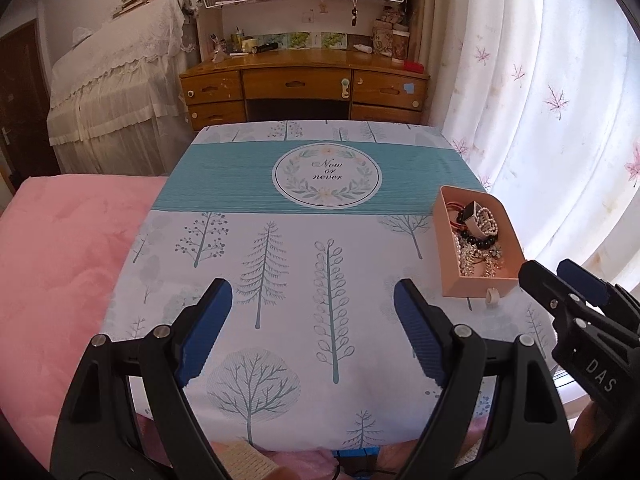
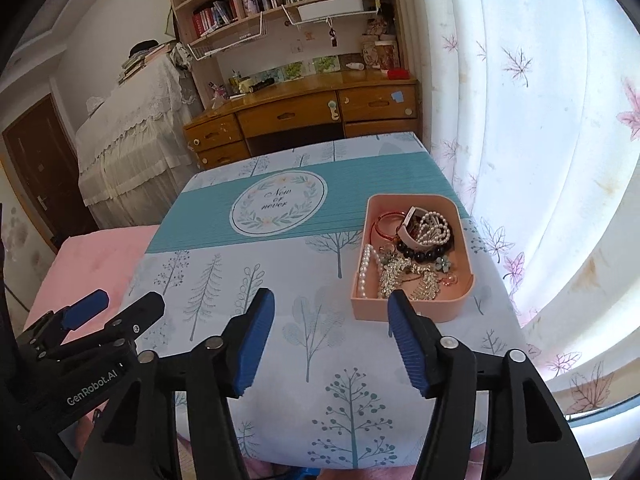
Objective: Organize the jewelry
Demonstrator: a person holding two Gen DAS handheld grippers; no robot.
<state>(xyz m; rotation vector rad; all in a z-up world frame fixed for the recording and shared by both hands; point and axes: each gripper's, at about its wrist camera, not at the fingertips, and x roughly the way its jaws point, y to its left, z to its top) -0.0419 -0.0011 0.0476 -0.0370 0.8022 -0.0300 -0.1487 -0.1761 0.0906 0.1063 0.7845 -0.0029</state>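
Note:
A pink tray (image 1: 472,286) (image 2: 404,310) sits at the table's right side, filled with jewelry (image 2: 412,248): pearl strands, black beads, a watch, red bangles, gold pieces. A small white ring (image 1: 491,295) lies on the cloth just in front of the tray in the left wrist view. My left gripper (image 1: 312,304) is open and empty over the table's near middle. My right gripper (image 2: 330,310) is open and empty, its right finger just in front of the tray's near wall. Each gripper shows in the other's view, the right one (image 1: 560,276) beside the tray and the left one (image 2: 116,304) low on the left.
The table wears a tree-print cloth (image 1: 280,264) with a teal band. A pink blanket (image 1: 60,264) lies left of it. A wooden desk (image 1: 304,88) with shelves stands behind. White curtains (image 1: 560,100) hang on the right.

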